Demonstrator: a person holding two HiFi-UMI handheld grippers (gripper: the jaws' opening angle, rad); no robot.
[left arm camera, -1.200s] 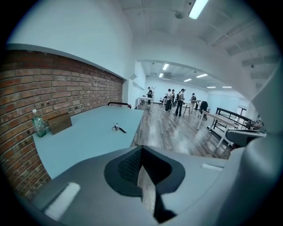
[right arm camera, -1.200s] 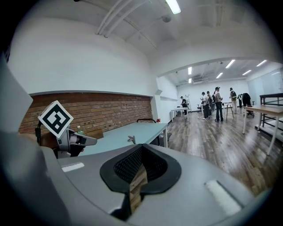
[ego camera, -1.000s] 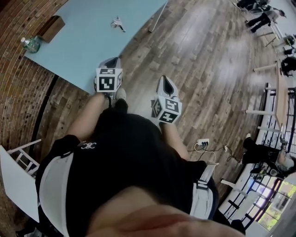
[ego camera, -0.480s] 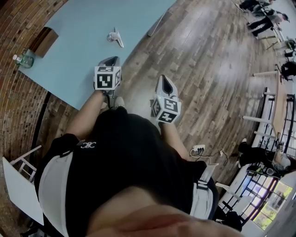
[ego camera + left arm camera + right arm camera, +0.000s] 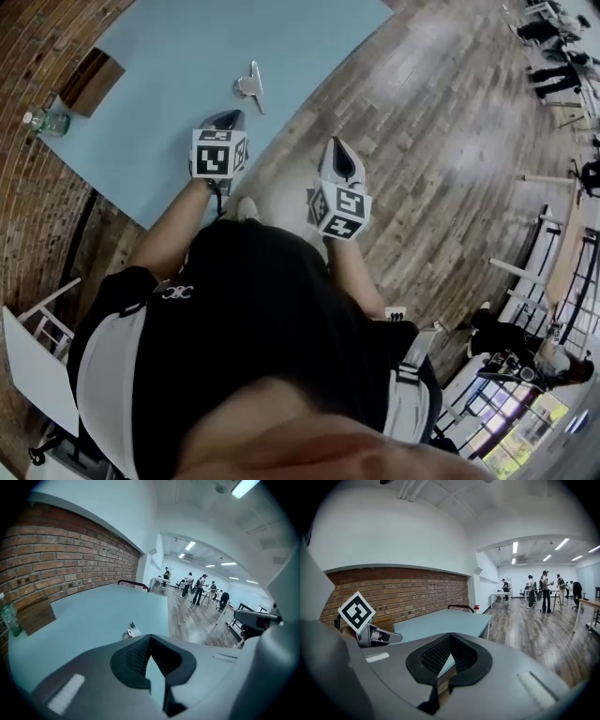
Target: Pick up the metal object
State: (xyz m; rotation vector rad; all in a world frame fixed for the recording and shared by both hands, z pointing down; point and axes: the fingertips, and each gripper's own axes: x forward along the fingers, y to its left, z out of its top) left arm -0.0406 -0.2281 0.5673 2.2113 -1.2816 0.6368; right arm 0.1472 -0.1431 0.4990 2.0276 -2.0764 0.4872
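Now the left gripper (image 5: 223, 116) and right gripper (image 5: 337, 147) are both pinched closed, empty, and they've drawn closer over the last second; the metal object (image 5: 250, 85) lies just ahead of the left one on the blue table (image 5: 159, 56), so the pick looks close

A pale blue rectangular table top (image 5: 169, 75) is standing on a brown wooden plank floor (image 5: 441, 141) and running along a red brick wall (image 5: 70, 555). A brown wooden box (image 5: 94, 80) is sitting at the table's wall-side edge. A clear greenish glass bottle (image 5: 45, 122) is standing just beside it, nearer the table corner. A white chair (image 5: 37, 361) is standing at the lower left of the head view. A white power strip with plugged cables (image 5: 396, 314) is lying on the floor. Several people (image 5: 199, 587) are standing far off among white tables, and long ceiling strip lights (image 5: 515, 547) are glowing above them.
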